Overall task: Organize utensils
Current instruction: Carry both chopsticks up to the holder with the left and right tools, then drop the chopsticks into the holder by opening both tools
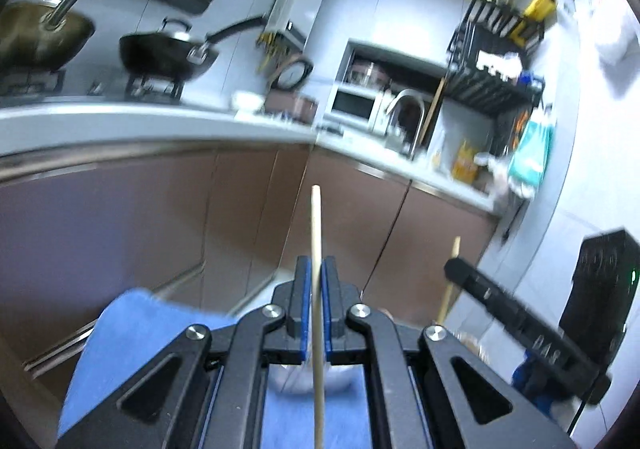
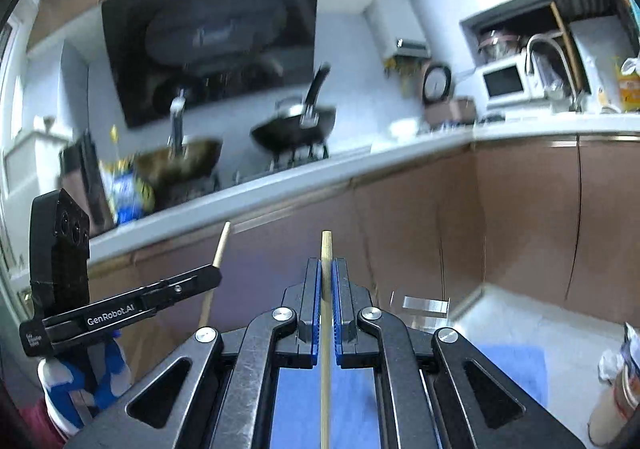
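Observation:
My left gripper (image 1: 316, 269) is shut on a pale wooden chopstick (image 1: 317, 225) that stands upright between its blue pads, its tip pointing up past the fingers. My right gripper (image 2: 327, 269) is shut on a second wooden chopstick (image 2: 326, 249), also upright. Both are raised in front of the brown kitchen cabinets. The right gripper (image 1: 454, 267) shows at the right of the left wrist view with its chopstick (image 1: 455, 247). The left gripper (image 2: 214, 273) shows at the left of the right wrist view with its chopstick (image 2: 222, 245). The views are motion-blurred.
A blue cloth (image 1: 132, 333) lies below the grippers, with a white bowl (image 1: 296, 379) on it. A counter (image 1: 160, 125) holds a black wok (image 1: 168, 57), a second pan (image 1: 40, 37), a microwave (image 1: 356, 105) and a tap (image 1: 408, 109). A dish rack (image 1: 496, 57) hangs at right.

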The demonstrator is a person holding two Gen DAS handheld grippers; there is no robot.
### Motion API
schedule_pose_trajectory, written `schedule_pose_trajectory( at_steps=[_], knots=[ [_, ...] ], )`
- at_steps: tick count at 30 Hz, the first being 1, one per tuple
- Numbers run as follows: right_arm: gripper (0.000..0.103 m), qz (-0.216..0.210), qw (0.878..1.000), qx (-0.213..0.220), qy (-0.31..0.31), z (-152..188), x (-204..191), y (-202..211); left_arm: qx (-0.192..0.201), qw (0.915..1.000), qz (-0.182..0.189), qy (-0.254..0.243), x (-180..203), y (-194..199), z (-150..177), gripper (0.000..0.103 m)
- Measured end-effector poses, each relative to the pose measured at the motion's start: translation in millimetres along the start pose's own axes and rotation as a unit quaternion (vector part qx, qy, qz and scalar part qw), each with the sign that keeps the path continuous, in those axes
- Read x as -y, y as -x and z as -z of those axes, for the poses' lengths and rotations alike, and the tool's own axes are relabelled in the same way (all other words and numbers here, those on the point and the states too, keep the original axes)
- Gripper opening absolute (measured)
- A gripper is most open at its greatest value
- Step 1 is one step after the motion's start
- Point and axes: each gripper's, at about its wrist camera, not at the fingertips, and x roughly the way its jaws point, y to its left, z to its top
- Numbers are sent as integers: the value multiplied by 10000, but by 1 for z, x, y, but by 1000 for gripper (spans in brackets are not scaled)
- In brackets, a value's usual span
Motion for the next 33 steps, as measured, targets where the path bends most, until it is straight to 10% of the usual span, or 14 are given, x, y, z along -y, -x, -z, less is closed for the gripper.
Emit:
schedule_pose_trajectory(
  at_steps=[15,31,33],
  knots=[
    [5,307,9956,847,255,-1,49,-89,1083,9936,-203,233,-2,-122,6,5],
    [6,677,9931,673,685,49,53,-91,1063,9920,-558,388,-28,-141,62,7],
    [13,708,9932,697,613,47,54,-84,1063,9919,-596,349,-28,-132,63,19]
  ],
)
